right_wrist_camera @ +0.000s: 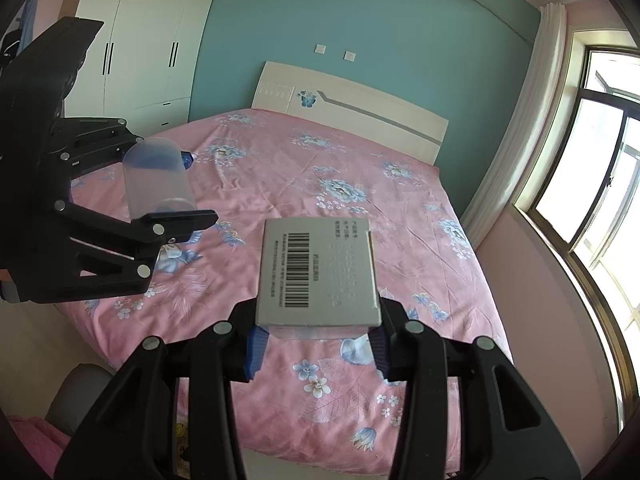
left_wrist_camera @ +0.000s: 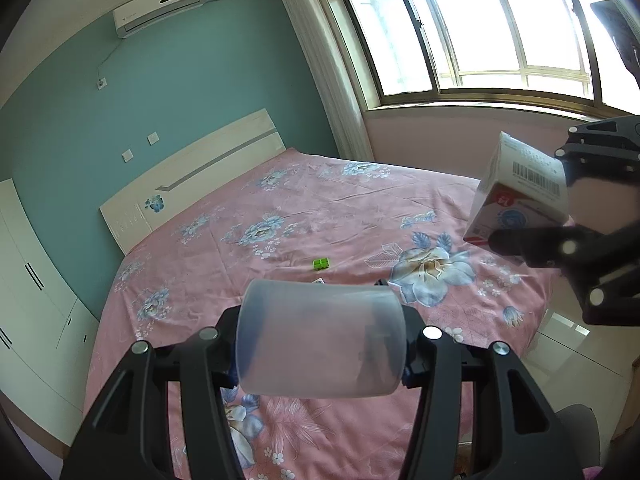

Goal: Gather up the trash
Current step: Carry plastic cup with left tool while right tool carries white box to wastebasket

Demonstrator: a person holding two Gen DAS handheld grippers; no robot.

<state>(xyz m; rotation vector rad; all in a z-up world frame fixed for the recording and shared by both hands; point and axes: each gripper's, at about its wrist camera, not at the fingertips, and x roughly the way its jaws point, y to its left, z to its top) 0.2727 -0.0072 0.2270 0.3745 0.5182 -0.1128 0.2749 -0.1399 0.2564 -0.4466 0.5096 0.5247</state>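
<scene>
The left gripper (left_wrist_camera: 320, 344) has its fingers (right_wrist_camera: 188, 218) partly apart and clamped on a translucent plastic cup (left_wrist_camera: 318, 338), which lies crosswise between the pads, one open end toward each side. In the right wrist view the same cup (right_wrist_camera: 160, 178) hangs at the left, above the near left part of the bed (right_wrist_camera: 400, 208). Farther right, the right gripper (right_wrist_camera: 318, 344) is clamped on a small cardboard box (right_wrist_camera: 318, 270) by its near end, blue pads (right_wrist_camera: 256, 346) pressing its two sides, the barcode face up and tilted away. From the left wrist view the box (left_wrist_camera: 520, 196) is seen at the far right, held off the mattress.

On the pink flowered sheet (left_wrist_camera: 340, 200) lie a small green piece (left_wrist_camera: 321, 264) and, just nearer, a tiny white scrap (left_wrist_camera: 319, 281), both well below the cup. A white headboard (left_wrist_camera: 192, 168) and wardrobe (right_wrist_camera: 140, 40) stand far behind; a window (left_wrist_camera: 480, 32) is to the right. Both grippers point forward and down over the bed.
</scene>
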